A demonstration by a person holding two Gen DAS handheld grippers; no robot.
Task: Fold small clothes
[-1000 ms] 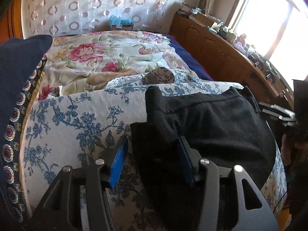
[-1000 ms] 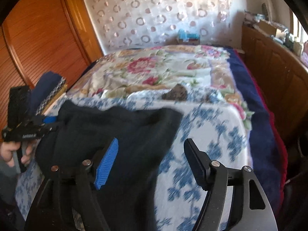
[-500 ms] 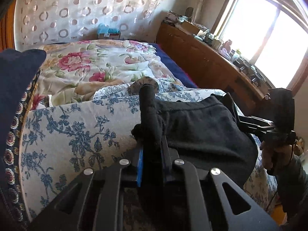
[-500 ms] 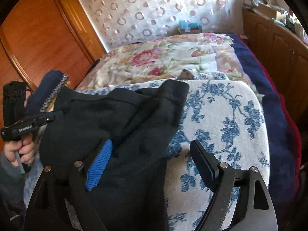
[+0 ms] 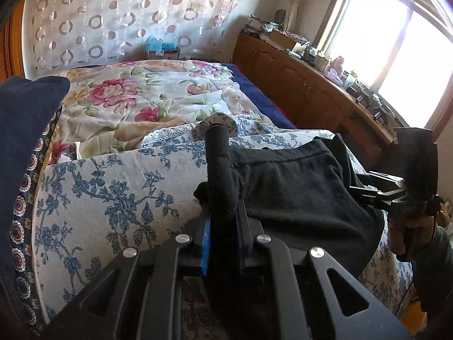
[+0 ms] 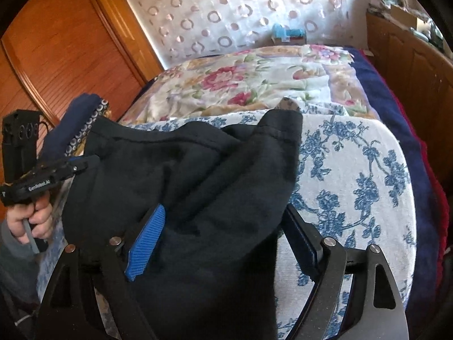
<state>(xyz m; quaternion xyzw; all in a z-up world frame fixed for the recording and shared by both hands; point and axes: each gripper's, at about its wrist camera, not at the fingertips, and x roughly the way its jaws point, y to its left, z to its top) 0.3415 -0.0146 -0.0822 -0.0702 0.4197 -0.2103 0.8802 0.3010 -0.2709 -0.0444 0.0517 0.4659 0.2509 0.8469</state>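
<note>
Black garment [image 6: 198, 187] lying on the blue-flowered cloth [image 6: 354, 175]: the left gripper [image 5: 223, 243] pinches a raised fold of it, while the right gripper [image 6: 223, 243] stands spread astride its near edge.

You can read one marking only: "GenRobot.AI" in small white letters along the side of the left tool [image 6: 82, 167], seen in the right wrist view where your hand grips its handle. Nothing else in either view carries legible text; the items by the window are too small to read.
</note>
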